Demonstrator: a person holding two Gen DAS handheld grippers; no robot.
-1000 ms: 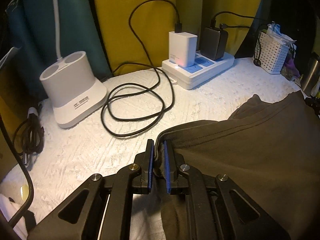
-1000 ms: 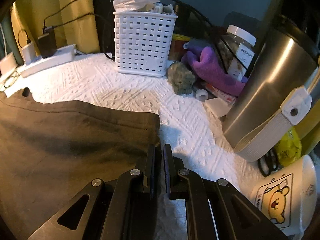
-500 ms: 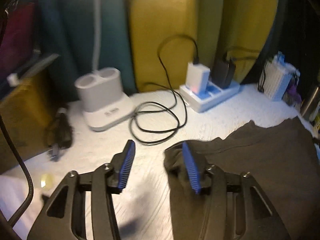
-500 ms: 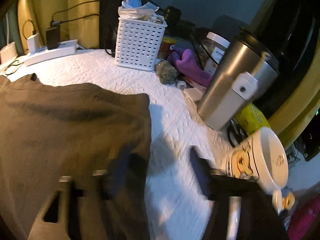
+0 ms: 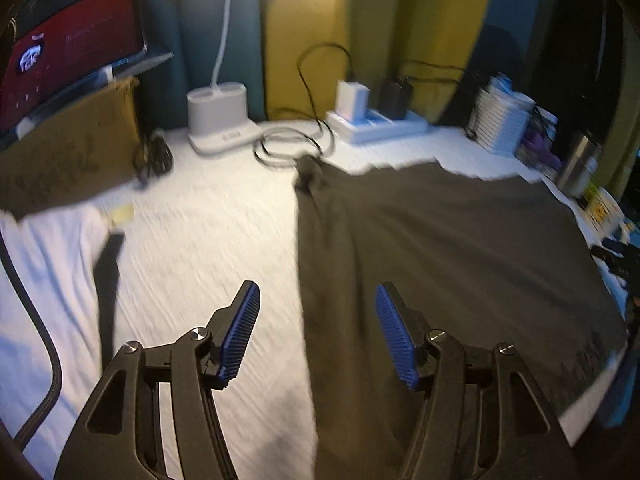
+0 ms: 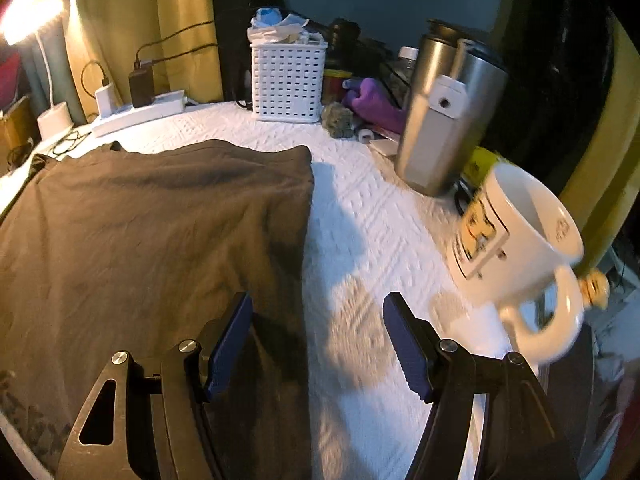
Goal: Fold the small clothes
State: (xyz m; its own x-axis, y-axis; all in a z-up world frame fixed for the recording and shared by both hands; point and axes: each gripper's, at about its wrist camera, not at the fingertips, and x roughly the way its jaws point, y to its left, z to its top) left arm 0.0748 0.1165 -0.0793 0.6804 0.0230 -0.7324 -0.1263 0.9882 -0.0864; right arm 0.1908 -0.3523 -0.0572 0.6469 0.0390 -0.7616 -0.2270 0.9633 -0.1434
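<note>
A dark olive-brown garment (image 5: 440, 256) lies spread flat on the white textured table cover (image 5: 208, 240). My left gripper (image 5: 316, 300) is open and empty, held above the garment's left edge near the front. In the right wrist view the same garment (image 6: 152, 232) fills the left half. My right gripper (image 6: 318, 312) is open and empty, held above the garment's right edge, its left finger over the cloth and its right finger over the bare cover (image 6: 368, 220).
At the back stand a white lamp base (image 5: 218, 116), a black cable coil (image 5: 292, 144) and a power strip with chargers (image 5: 376, 120). A white basket (image 6: 286, 80), a steel tumbler (image 6: 444, 116) and a white mug (image 6: 516, 248) crowd the right side. A cardboard box (image 5: 64, 160) stands left.
Both grippers let go of the garment's far corners, opened wide and pulled back and up. The garment now lies flat on the cover.
</note>
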